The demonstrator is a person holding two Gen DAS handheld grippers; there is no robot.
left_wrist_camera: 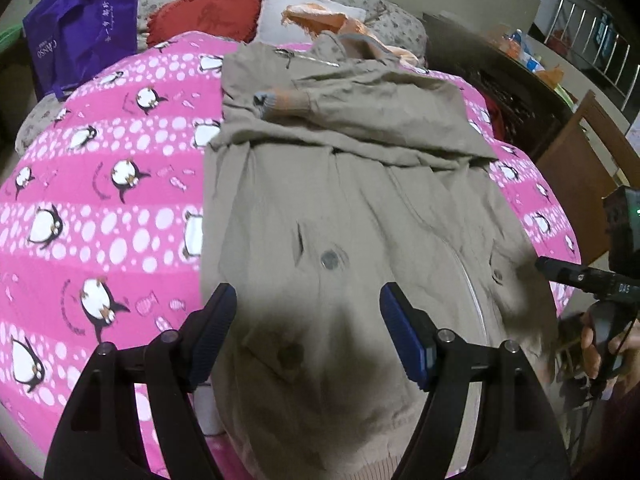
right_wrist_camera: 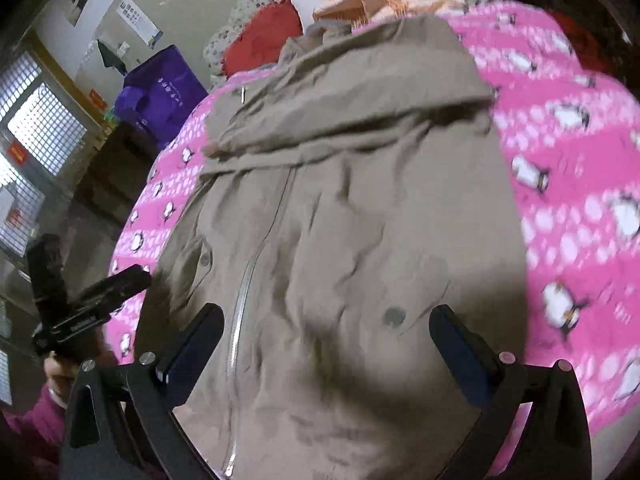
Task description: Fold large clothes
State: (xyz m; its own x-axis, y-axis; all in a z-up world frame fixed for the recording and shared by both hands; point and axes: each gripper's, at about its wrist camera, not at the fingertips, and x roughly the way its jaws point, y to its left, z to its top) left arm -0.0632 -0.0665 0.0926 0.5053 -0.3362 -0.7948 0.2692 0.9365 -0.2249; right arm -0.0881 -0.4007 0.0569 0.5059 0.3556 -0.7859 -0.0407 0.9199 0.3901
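Left wrist view, L to R: purple bag (left_wrist_camera: 82,26) at 10 o'clock, off the bed edge; pink penguin blanket (left_wrist_camera: 100,208) covers bed from 9 o'clock across to 3. Red cushion (left_wrist_camera: 208,12) and white pillow (left_wrist_camera: 280,4) at 12 o'clock, orange cloth (left_wrist_camera: 316,16) lying on the pillow. Tan jacket (left_wrist_camera: 360,200) laid flat on blanket, centre frame, collar toward 12, hem toward 6; one sleeve folded across chest w/ cuff (left_wrist_camera: 266,100) at approx 11 o'clock. Zipper (left_wrist_camera: 472,292) runs down at 4 o'clock. Left gripper (left_wrist_camera: 308,312) at 6 o'clock, jaws spread wide, nothing between them, above lower jacket front; contact w/ fabric can't be determined. Right gripper (left_wrist_camera: 576,276) at 3 o'clock beside jacket's edge, seen side-on; finger state can't be read there. Right wrist view: right gripper (right_wrist_camera: 326,328) jaws wide apart over jacket, empty; snap button (right_wrist_camera: 394,316) between them.
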